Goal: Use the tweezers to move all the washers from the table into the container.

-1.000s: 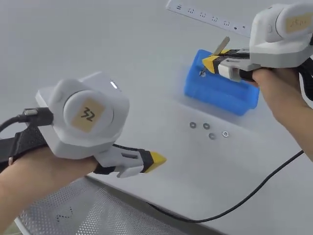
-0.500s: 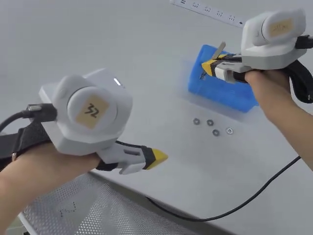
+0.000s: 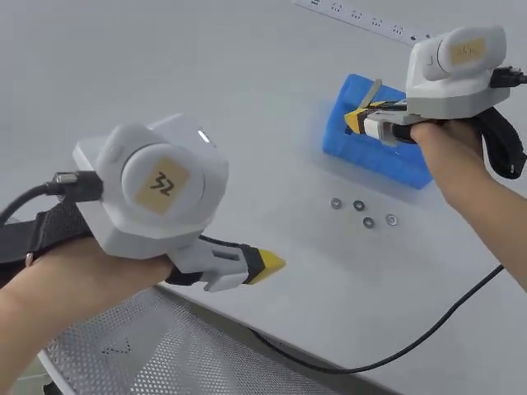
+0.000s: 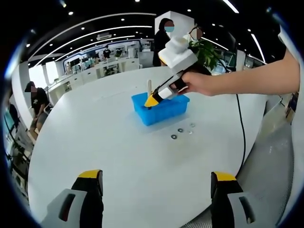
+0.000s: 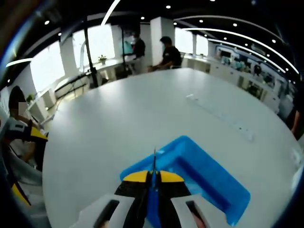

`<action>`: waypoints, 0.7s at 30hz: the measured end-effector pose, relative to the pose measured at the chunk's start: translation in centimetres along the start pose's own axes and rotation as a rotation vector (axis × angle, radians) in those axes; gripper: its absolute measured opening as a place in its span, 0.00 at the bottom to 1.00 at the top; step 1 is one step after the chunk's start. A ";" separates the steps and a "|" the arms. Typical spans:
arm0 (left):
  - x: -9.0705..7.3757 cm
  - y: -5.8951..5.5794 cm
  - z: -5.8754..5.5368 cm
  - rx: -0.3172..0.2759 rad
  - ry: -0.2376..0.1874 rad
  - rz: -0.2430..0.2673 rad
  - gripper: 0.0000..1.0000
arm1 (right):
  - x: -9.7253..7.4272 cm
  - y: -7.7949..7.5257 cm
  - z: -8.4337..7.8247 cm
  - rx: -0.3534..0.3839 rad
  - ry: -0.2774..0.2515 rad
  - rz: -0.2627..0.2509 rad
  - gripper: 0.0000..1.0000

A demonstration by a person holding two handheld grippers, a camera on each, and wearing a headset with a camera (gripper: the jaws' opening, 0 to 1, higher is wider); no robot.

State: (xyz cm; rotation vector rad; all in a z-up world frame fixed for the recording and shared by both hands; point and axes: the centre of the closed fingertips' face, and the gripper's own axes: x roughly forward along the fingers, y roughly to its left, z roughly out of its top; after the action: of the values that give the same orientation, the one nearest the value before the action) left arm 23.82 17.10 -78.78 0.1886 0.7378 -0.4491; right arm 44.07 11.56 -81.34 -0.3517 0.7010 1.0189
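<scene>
My right gripper is clamped on the tweezers, jaws pressed together around them. It hangs over the near corner of the blue container, and the tweezers' fine points aim down toward the inside. I cannot tell whether a washer sits between those points; they are too thin to read. My left gripper hovers low over the near edge of the tabletop with its jaws spread wide and nothing in them.

Four washers lie flat on the tabletop just in front of the container, in a loose cluster, close to one another but apart.

I judge the washers to be light, hard and slick: small metal rings that lie flush on a smooth surface and leave little edge to catch. A pinch from straight above would likely skid them or flick them away. I would lower the tweezers at a slant and put one point through the hole and the other outside the rim, so they close across the ring's band. The squeeze should be gentle and steady, since the tweezers are springy and too much force could twist the points past each other and shoot the washer out. I would take the outermost washer first so as not to knock its neighbours
</scene>
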 end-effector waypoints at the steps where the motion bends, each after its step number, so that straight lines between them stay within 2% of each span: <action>1: 0.1 -0.1 0.0 0.002 0.002 -0.001 0.96 | 0.0 0.0 0.0 0.000 0.000 -0.001 0.03; 7: 0.0 -0.2 0.4 0.012 -0.001 -0.004 0.96 | 0.0 0.0 -0.2 0.009 0.000 -0.011 0.03; 14: -0.2 0.0 0.6 0.023 -0.003 0.005 0.96 | -0.7 -0.7 0.5 0.017 -0.033 -0.028 0.03; 21: -0.4 -0.4 0.9 0.033 -0.009 0.001 0.96 | -3.0 0.2 1.7 0.011 -0.068 -0.036 0.03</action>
State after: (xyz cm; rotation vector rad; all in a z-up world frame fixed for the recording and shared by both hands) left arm 23.91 16.59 -77.86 0.2182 0.7218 -0.4607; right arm 43.57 10.66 -78.03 -0.3171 0.6368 0.9880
